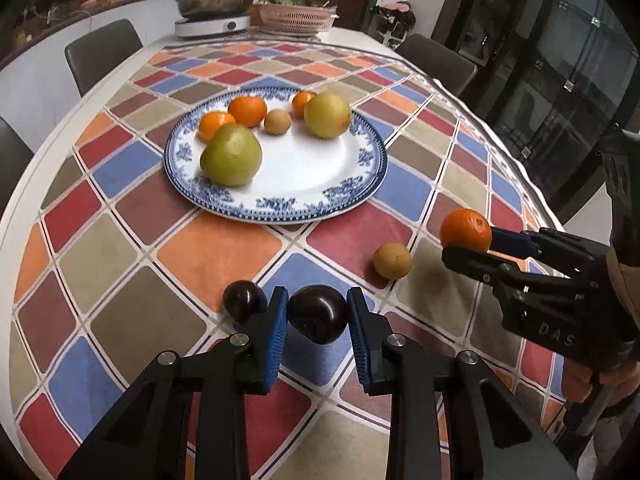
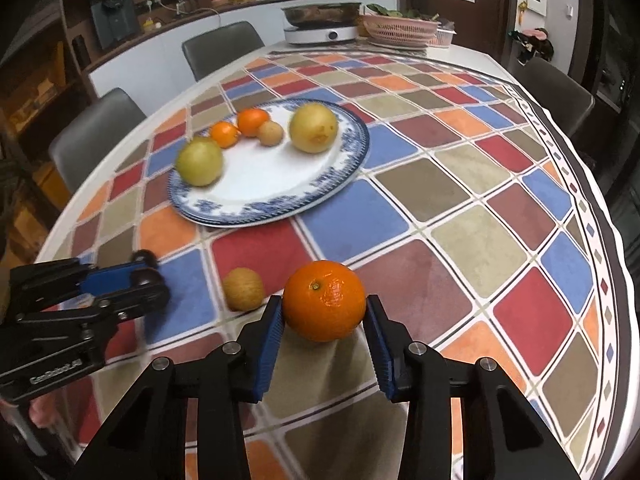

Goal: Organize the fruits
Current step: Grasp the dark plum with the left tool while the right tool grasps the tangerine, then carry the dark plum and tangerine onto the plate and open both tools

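The left tongs (image 1: 318, 316) are closed on a dark plum (image 1: 318, 314), both blue pads pressed to its sides, while a second dark plum (image 1: 244, 300) sits just outside the left pad, touching or nearly so. The right tongs (image 2: 324, 312) grip an orange (image 2: 324, 300) with its stem end facing up, and the pads meet it at its widest part. The blue-rimmed plate (image 1: 360, 184) lies ahead of both tongs: forward and slightly left of the left pair, forward and well to the left of the right pair. It already holds two green pears, small oranges and a small brown fruit, with bare white space at its near side. Another small brown fruit (image 1: 393, 261) rests on the checked tablecloth (image 1: 216, 248) between the two tongs. The left tongs look nearer to the plate, so the plum probably has the shorter trip.
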